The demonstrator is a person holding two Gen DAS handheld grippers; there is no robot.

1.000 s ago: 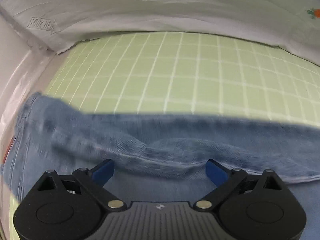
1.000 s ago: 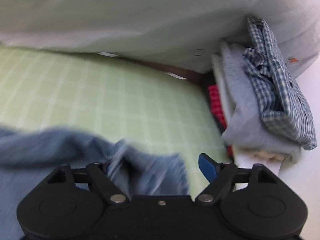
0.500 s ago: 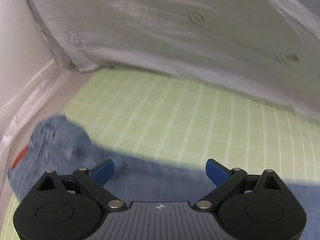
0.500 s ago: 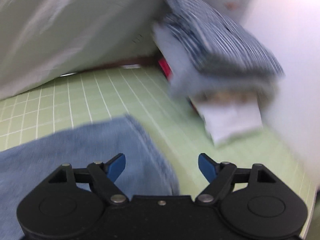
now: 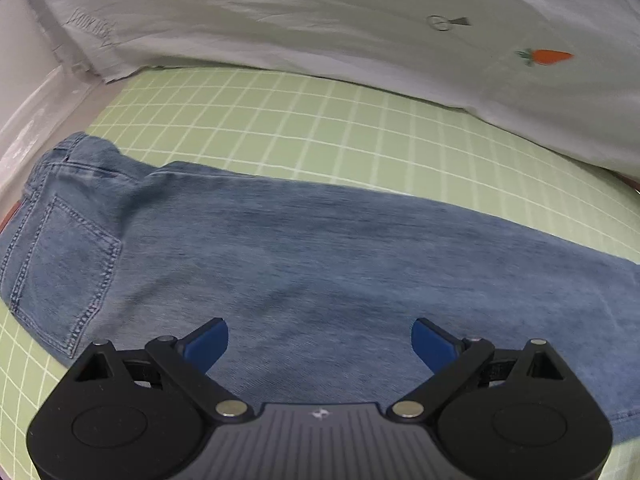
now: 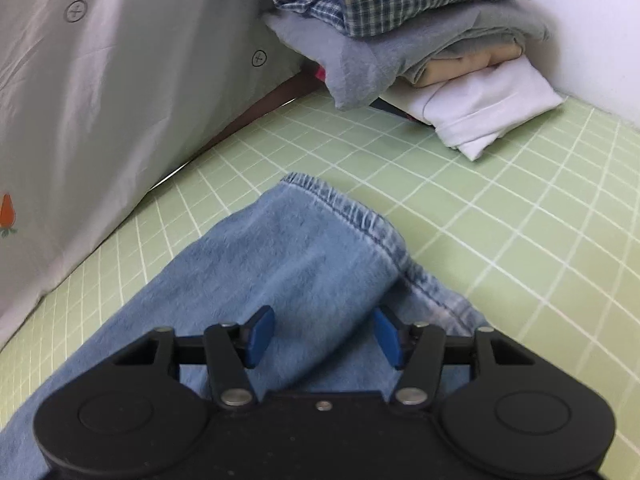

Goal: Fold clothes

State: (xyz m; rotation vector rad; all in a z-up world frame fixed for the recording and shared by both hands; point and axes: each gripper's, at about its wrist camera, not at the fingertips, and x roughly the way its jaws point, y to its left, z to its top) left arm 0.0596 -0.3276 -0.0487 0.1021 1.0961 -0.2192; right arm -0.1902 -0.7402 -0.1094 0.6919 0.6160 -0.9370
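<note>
A pair of blue jeans [image 5: 304, 256] lies flat, folded lengthwise, on the green grid mat [image 5: 320, 108]. Its waist and back pocket [image 5: 60, 264] are at the left in the left wrist view. My left gripper [image 5: 319, 342] is open and empty over the thigh part. In the right wrist view the jeans' leg hems [image 6: 348, 212] lie ahead. My right gripper [image 6: 323, 336] is open, its blue pads [image 6: 260, 334] spread just above the denim [image 6: 280, 272] near the hems, holding nothing.
A grey-white sheet with a carrot print [image 5: 544, 56] hangs along the mat's far edge. A stack of folded clothes [image 6: 420, 40], with a checked shirt on top, sits at the far right corner against a white wall.
The jeans went from bunched and moving to lying flat and straight. Both grippers pulled back, then returned low over the denim. The right gripper's jaws have narrowed somewhat.
</note>
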